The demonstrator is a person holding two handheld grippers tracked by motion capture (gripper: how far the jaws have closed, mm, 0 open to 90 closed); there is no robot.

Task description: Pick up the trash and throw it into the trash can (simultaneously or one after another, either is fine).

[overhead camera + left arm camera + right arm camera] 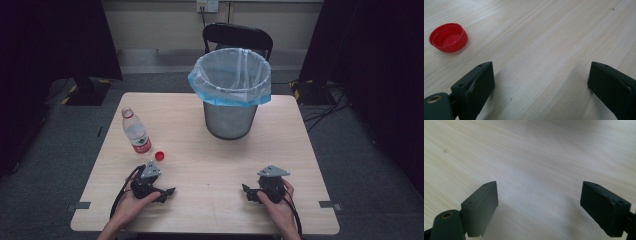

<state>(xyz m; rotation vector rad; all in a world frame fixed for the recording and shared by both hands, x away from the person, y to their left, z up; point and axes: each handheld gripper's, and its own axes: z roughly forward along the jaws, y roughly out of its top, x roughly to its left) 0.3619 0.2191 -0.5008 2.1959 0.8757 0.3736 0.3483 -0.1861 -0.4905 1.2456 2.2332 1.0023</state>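
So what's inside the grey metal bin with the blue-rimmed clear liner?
The grey mesh waste bin holds its clear plastic liner with a blue rim, folded over the edge. Nothing else shows through the opening in the high view; the bottom is hidden by the near wall and the liner's folds.

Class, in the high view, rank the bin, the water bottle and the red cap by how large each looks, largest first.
1. bin, with its blue-edged liner, by far the largest.
2. water bottle, upright and uncapped, much slimmer.
3. red cap, lying on the table beside the bottle, smallest.
None look alike in size.
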